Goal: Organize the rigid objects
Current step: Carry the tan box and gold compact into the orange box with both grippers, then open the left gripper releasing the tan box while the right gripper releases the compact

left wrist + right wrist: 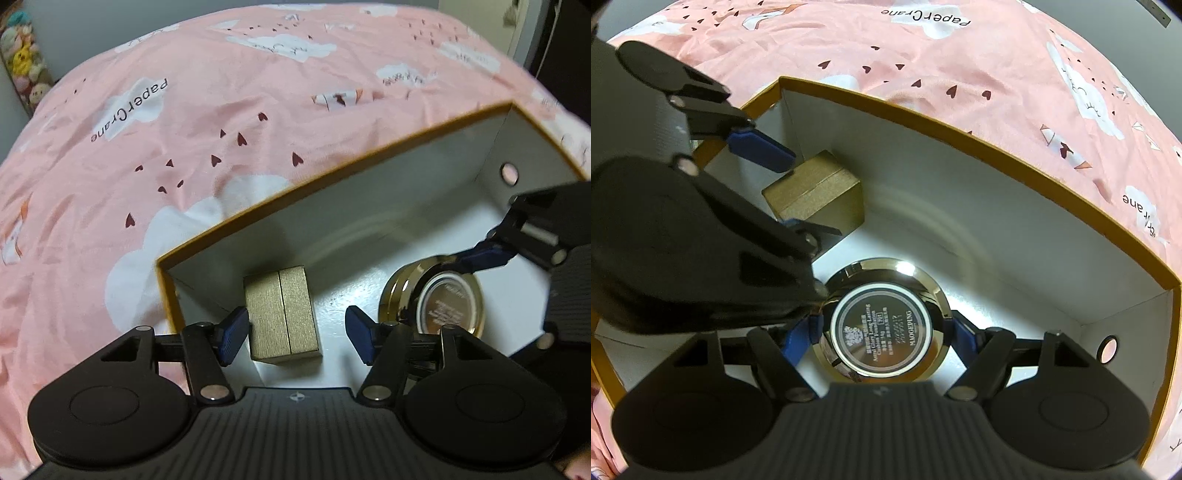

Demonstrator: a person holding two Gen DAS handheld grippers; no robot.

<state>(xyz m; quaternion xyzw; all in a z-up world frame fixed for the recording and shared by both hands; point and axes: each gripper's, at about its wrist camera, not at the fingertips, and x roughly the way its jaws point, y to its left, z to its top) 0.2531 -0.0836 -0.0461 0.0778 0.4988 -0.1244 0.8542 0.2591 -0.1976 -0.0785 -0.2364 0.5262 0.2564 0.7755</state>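
Pink cloud-and-heart printed bedsheet (229,122), with an orange-rimmed white box (332,175) directly on it.

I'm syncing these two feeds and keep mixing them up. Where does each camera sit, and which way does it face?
Left wrist: on the left gripper, looking down into the orange-rimmed box at the gold box; own open fingers show, the right gripper enters at right.
Right wrist: on the right gripper, facing down at the round compact between its fingers; the left gripper crosses its left side.
Shared: orange-rimmed box, gold box, round compact, pink bedsheet.
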